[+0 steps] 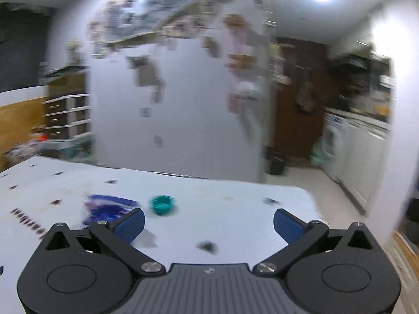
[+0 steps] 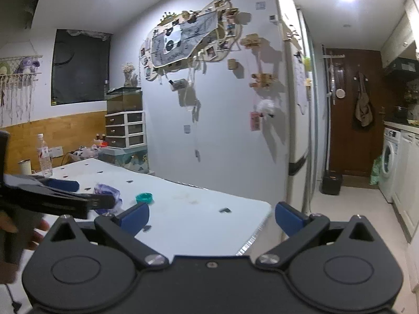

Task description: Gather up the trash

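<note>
Bare white table (image 1: 235, 225) lies ahead of the left gripper (image 1: 209, 225); teal cup (image 1: 161, 204) and blue wrapper (image 1: 108, 209) crowd eleven o'clock.

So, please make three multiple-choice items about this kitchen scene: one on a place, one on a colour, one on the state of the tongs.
1. Where is the small cap on the table?
A. Right of the crumpled blue wrapper
B. Inside the plastic bottle
C. On the floor

2. What colour is that cap?
A. Red
B. Teal
C. Yellow

3. How do the right tongs stand?
A. Shut on the cap
B. Shut on the wrapper
C. Open, holding nothing

Answers: 1 A, the right wrist view shows the cap just right of the wrapper; 2 B, it looks teal in both views; 3 C, the blue pads stand wide apart with only the table between them.
</note>
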A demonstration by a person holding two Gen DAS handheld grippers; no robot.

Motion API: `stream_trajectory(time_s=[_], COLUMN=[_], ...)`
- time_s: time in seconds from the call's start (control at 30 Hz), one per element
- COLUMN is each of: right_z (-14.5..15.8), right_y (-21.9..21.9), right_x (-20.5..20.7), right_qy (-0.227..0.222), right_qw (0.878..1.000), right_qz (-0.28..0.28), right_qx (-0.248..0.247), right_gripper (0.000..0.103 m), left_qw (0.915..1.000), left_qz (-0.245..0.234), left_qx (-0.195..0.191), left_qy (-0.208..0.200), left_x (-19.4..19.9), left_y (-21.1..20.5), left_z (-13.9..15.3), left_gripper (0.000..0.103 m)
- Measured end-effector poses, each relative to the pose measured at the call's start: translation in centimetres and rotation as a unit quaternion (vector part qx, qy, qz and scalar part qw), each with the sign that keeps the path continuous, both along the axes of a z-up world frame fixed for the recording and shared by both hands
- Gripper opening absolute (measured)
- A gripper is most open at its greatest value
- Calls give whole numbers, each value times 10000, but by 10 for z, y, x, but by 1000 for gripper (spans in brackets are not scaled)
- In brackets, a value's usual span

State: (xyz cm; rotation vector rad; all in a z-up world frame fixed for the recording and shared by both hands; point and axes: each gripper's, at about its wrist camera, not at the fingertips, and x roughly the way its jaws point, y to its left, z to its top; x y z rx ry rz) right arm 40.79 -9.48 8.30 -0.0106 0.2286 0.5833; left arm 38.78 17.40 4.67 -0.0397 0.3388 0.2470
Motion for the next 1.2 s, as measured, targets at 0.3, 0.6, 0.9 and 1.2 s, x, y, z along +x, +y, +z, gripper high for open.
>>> stream_trajectory(time_s=[0.3, 0.6, 0.9, 1.2], right_z=[-8, -4, -23, -57], right_y=[71, 155, 239, 291], right_x=[41, 104, 170, 205], right_qy=[38, 326, 979, 1518], right_qw=[9986, 9962, 9914, 9842], right_qz=[358, 603, 568, 271], right_qx=[-387, -544, -663, -875], right_gripper=[103, 103, 103, 72], left_qw=[9982, 9986, 9994, 9981], left_qz=[585, 419, -29, -20], left_qx=[5, 274, -130, -306], left_qy=[103, 163, 333, 542], left_x=[57, 74, 79, 80], left_y=[57, 106, 140, 148], left_z=[-42, -53, -56, -60], left_gripper=[103, 103, 103, 103])
